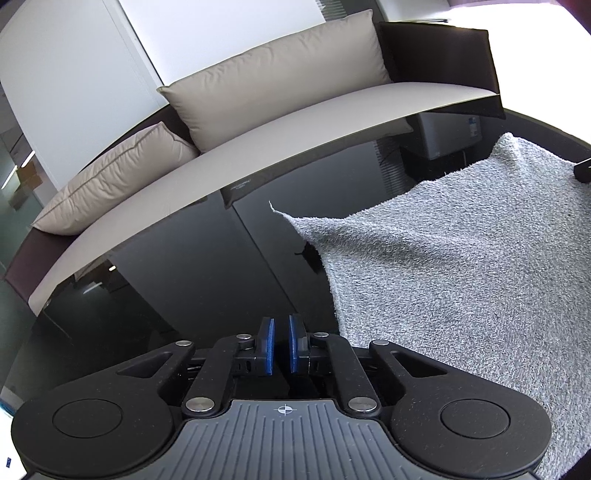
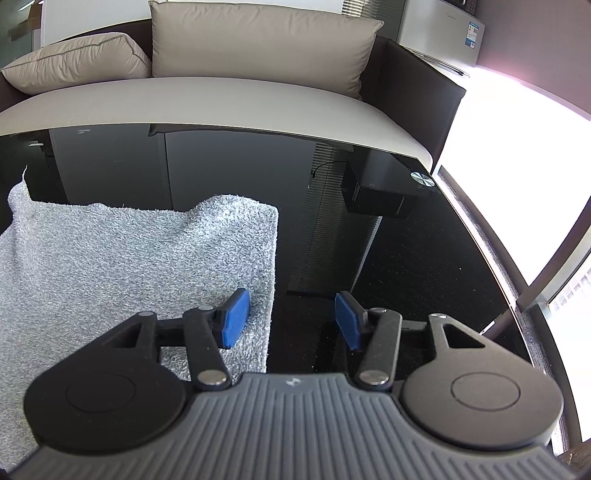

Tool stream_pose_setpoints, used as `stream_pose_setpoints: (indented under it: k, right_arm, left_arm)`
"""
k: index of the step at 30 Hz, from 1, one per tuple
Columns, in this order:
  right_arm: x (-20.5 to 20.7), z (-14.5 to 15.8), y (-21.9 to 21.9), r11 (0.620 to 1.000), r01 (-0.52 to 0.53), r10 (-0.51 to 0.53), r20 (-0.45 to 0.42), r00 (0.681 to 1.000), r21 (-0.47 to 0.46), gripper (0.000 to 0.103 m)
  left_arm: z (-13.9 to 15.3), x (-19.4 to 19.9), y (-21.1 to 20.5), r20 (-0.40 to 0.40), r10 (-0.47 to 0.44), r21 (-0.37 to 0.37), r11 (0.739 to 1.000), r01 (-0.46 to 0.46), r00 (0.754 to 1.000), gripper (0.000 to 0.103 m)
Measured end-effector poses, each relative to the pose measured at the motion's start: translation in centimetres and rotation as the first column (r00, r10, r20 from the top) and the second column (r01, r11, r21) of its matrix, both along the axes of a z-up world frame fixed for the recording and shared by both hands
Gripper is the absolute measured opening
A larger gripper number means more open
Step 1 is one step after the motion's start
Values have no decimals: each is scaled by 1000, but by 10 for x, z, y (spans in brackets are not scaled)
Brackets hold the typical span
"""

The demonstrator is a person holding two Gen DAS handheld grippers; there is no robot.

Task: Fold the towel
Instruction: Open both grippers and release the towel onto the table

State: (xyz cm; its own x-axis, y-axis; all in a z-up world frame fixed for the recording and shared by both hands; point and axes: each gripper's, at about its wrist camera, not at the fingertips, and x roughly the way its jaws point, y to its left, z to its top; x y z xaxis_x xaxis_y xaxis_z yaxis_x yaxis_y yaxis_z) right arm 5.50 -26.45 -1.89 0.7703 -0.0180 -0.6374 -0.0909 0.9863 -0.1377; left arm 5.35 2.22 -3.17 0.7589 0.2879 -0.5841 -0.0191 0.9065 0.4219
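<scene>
A grey terry towel (image 1: 461, 258) lies spread on the glossy black table (image 1: 184, 277), its far edge rumpled and one far corner (image 1: 274, 207) sticking up. My left gripper (image 1: 281, 345) hovers over bare table just left of the towel's left edge, its blue pads almost together with nothing between them. In the right wrist view the towel (image 2: 129, 251) fills the left half. My right gripper (image 2: 291, 319) stands open astride the towel's right edge. Its left pad (image 2: 234, 317) is over the cloth and its right pad is over the table (image 2: 406, 258). Neither pad grips the towel.
A sofa with a pale seat (image 2: 221, 99) and beige cushions (image 2: 258, 40) runs along the table's far side. A silver disc (image 2: 423, 178) marks the table's far right corner. A white fridge (image 2: 439, 33) and bright windows lie beyond on the right.
</scene>
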Motion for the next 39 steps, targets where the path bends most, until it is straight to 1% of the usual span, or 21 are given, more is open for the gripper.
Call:
stream_pose_setpoints:
  k: [16, 22, 24, 25, 26, 27, 29, 31, 32, 33, 34, 35, 36, 39]
  right_arm:
    - [-20, 0, 2, 996, 83, -82, 16, 996, -28, 55]
    - [-25, 0, 3, 994, 105, -105, 14, 994, -17, 56]
    - [-26, 0, 4, 994, 108, -108, 29, 994, -15, 57]
    - [-27, 0, 2, 994, 107, -107, 32, 994, -1, 57]
    - [-27, 0, 0, 994, 104, -105, 34, 994, 17, 57]
    - [-27, 1, -3, 994, 101, -103, 36, 994, 39, 58]
    - [-32, 6, -10, 991, 100, -105, 55, 993, 90, 63]
    - [-38, 10, -14, 988, 103, -112, 77, 991, 115, 69]
    - [-41, 11, -15, 986, 103, -114, 80, 990, 128, 71]
    - [-43, 12, -16, 985, 102, -114, 83, 990, 138, 75]
    - [-46, 12, -16, 985, 100, -113, 86, 990, 142, 76]
    - [-49, 12, -16, 985, 97, -111, 89, 990, 145, 76]
    - [-51, 13, -16, 985, 95, -109, 90, 990, 146, 76]
    - [-60, 15, -16, 985, 90, -104, 92, 990, 151, 76]
  left_arm:
    - [-2, -6, 10, 12, 16, 2, 1000, -16, 1000, 8]
    - [-2, -7, 16, 15, 17, -10, 1000, -17, 1000, 8]
    - [-1, -8, 19, 22, 17, -25, 1000, -17, 1000, 6]
    - [-1, -8, 21, 27, 13, -38, 999, -12, 1000, 7]
    - [0, -9, 24, 34, 13, -48, 999, -12, 999, 11]
    - [1, -9, 25, 39, 15, -59, 998, -13, 999, 13]
    - [5, -11, 30, 50, 18, -107, 994, -13, 999, 16]
    - [8, -14, 29, 63, 17, -124, 992, -9, 998, 18]
    - [10, -15, 28, 71, 13, -130, 991, -4, 997, 21]
    - [11, -17, 27, 73, 11, -137, 991, 0, 997, 26]
    - [13, -19, 26, 73, 4, -153, 988, 7, 997, 31]
    - [14, -22, 25, 74, 2, -169, 986, 11, 997, 40]
    - [14, -24, 24, 76, 2, -173, 985, 11, 997, 46]
    - [17, -32, 22, 83, 2, -188, 982, 13, 997, 50]
